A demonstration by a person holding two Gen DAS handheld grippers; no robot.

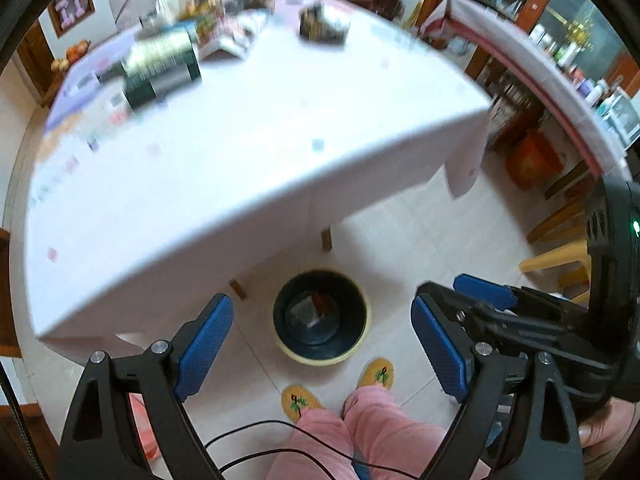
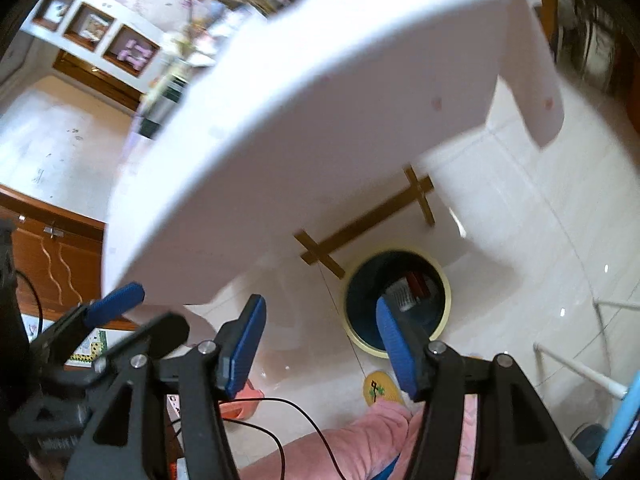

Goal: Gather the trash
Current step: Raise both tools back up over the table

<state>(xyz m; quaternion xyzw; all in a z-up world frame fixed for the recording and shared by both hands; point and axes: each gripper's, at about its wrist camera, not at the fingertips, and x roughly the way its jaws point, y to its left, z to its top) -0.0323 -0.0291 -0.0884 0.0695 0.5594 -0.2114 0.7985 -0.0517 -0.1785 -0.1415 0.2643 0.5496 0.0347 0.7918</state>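
Note:
A dark bin with a yellow rim (image 1: 320, 360) (image 2: 447, 294) stands on the tiled floor beside the table's edge. Inside lie a grey wrapper (image 1: 306, 312) (image 2: 402, 294) and a red piece (image 1: 323, 300) (image 2: 418, 282). My left gripper (image 1: 322, 346) hangs high above the bin, open, with nothing between its blue pads. My right gripper (image 2: 320, 344) is just as high, open and empty, its right pad overlapping the bin in the picture. On the white-clothed table (image 1: 260, 140) (image 2: 320, 100) sit blurred dark green cans (image 1: 160, 68) and a small box (image 1: 324, 20).
A person's pink trouser legs (image 1: 360, 432) and yellow slippers (image 1: 300, 402) stand just in front of the bin. Wooden chairs (image 1: 560, 256) and an orange box (image 1: 532, 160) are to the right. A wooden cabinet (image 2: 52, 256) and a white rack (image 2: 580, 364) flank the floor; a black cable (image 2: 280, 428) trails below.

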